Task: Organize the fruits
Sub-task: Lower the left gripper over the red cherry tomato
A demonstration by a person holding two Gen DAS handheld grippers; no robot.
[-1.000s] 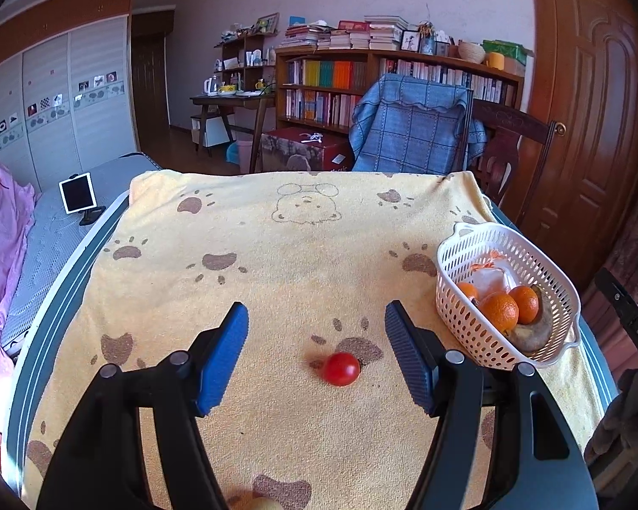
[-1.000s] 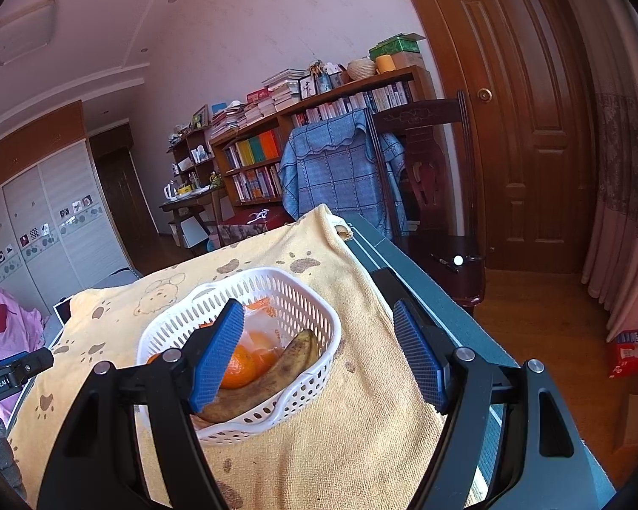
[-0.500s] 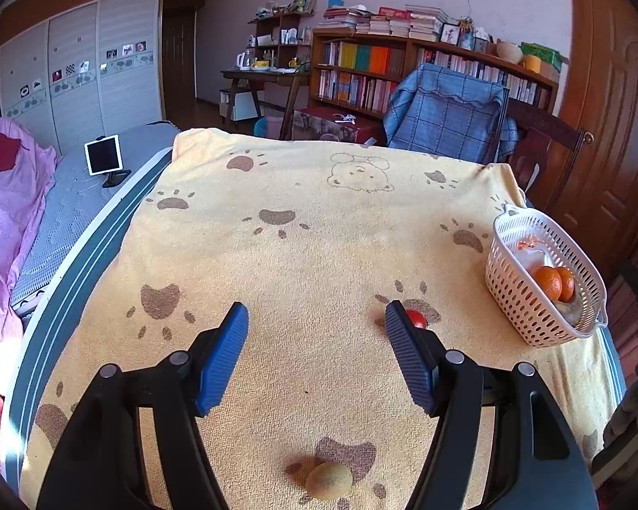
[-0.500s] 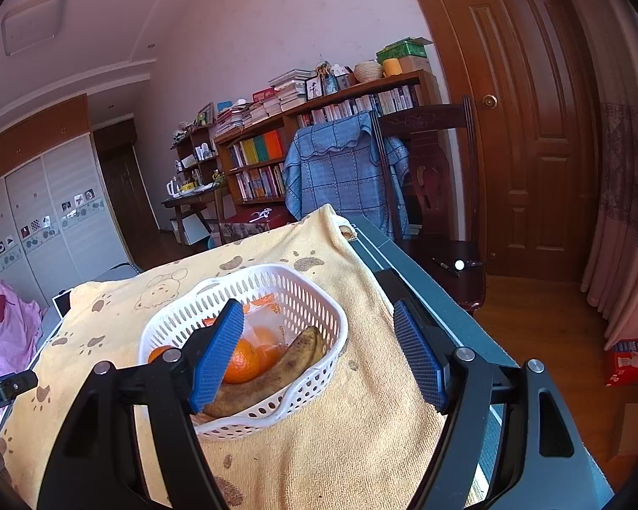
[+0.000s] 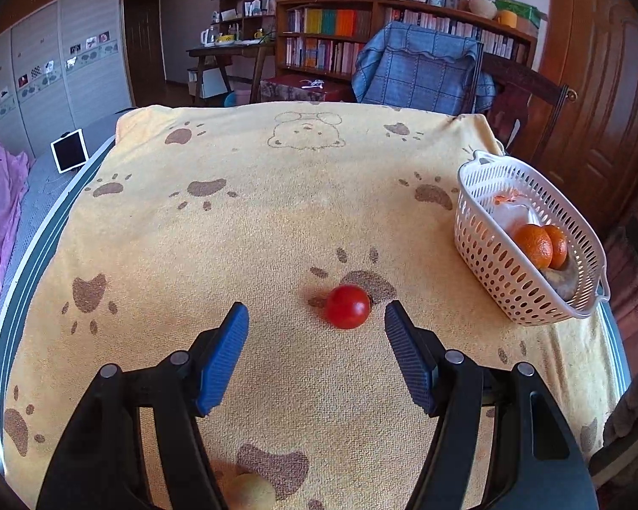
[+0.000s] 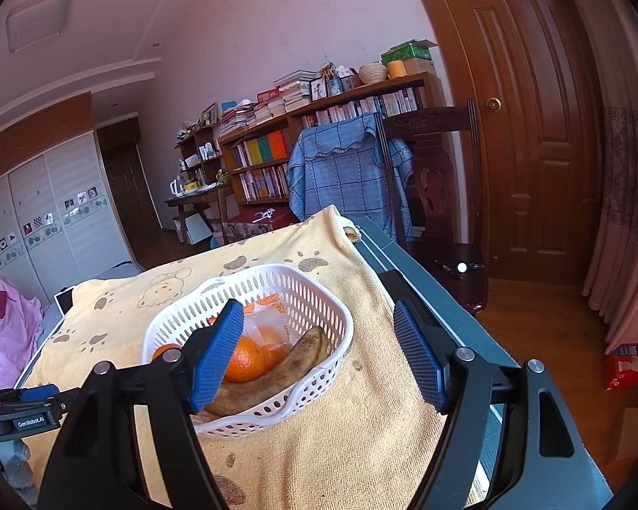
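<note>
The left gripper [image 5: 317, 323] is hovering, jaws apart, over the red tomato [image 5: 347, 306]; the right gripper [image 6: 314, 318] is gaping empty above the white basket [image 6: 319, 372].

The left tongs [image 5: 317, 327] stand spread wide above the yellow paw-print towel [image 5: 255, 212], a red tomato [image 5: 347, 307] just ahead between their tips. A white basket [image 5: 485, 250] holding oranges [image 5: 534, 245] sits right.

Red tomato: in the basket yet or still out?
Out. The red tomato lies on the yellow towel, well apart from the white basket, just ahead of the open left gripper.
</note>
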